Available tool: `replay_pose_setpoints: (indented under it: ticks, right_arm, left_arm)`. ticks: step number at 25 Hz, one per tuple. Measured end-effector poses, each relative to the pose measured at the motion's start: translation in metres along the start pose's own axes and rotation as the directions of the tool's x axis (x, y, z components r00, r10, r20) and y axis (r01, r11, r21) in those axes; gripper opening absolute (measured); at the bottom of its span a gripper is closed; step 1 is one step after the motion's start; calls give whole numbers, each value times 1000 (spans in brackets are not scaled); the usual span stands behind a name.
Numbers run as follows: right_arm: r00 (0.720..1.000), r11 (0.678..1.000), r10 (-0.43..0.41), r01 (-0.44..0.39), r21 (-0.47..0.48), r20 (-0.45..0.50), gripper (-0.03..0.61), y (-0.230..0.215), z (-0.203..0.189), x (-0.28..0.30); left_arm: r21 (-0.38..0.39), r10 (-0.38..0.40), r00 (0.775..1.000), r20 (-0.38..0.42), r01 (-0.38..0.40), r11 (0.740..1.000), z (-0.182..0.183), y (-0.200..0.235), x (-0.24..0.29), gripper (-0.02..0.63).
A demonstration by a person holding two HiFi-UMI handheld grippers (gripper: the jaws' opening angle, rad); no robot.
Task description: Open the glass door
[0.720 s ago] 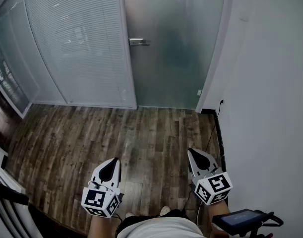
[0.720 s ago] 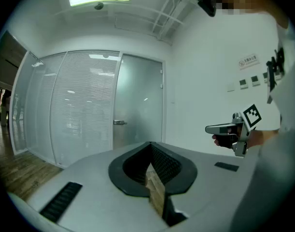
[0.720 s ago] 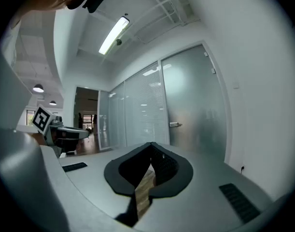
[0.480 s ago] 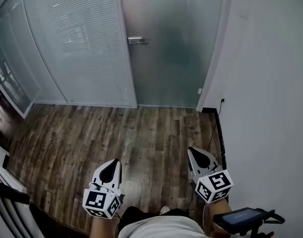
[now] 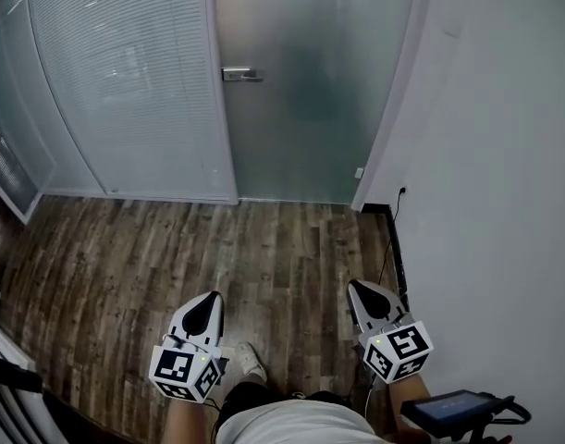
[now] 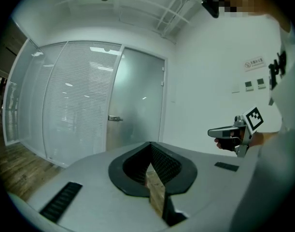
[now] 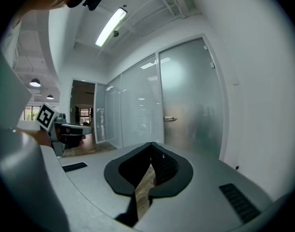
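The glass door (image 5: 310,91) is seen at the far end of a wooden floor (image 5: 171,248), frosted, shut flush with its frame. Its metal handle (image 5: 241,74) is noted on the door's left edge, just beside a curved glass partition (image 5: 125,81) lined with blinds. A white wall (image 5: 504,155) is seen on the right, with a dark cable (image 5: 390,248) run along its base. The 2 grippers are held low and close to the body, well apart from the door. The left gripper (image 5: 206,303) is seen with jaws together, nothing between them. The right gripper (image 5: 361,291) is likewise closed and empty. 1 shoe (image 5: 252,363) is seen on the floor between the grippers.
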State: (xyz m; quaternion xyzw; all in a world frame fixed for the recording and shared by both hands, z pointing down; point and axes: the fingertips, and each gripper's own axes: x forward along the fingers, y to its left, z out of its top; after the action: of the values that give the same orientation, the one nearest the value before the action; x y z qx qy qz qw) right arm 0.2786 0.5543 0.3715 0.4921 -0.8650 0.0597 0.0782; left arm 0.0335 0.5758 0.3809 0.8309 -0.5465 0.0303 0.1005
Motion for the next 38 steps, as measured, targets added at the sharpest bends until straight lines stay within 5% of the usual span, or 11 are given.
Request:
replay_pose_setpoints:
  ticks: [6, 19, 38]
  right_arm:
    - [1000, 999, -29, 29, -30, 3, 2, -21, 22, 63]
    - [998, 998, 45, -43, -45, 40, 2, 44, 70, 238]
    - [996, 998, 61, -61, -5, 62, 2, 2, 84, 368]
  left_arm:
    - [25, -32, 999, 34, 31, 999, 30, 38, 55, -1]
    - [-5, 58, 997, 40, -58, 998, 50, 210, 89, -1]
    - [7, 21, 1000, 12, -21, 1000, 67, 276, 203, 0]
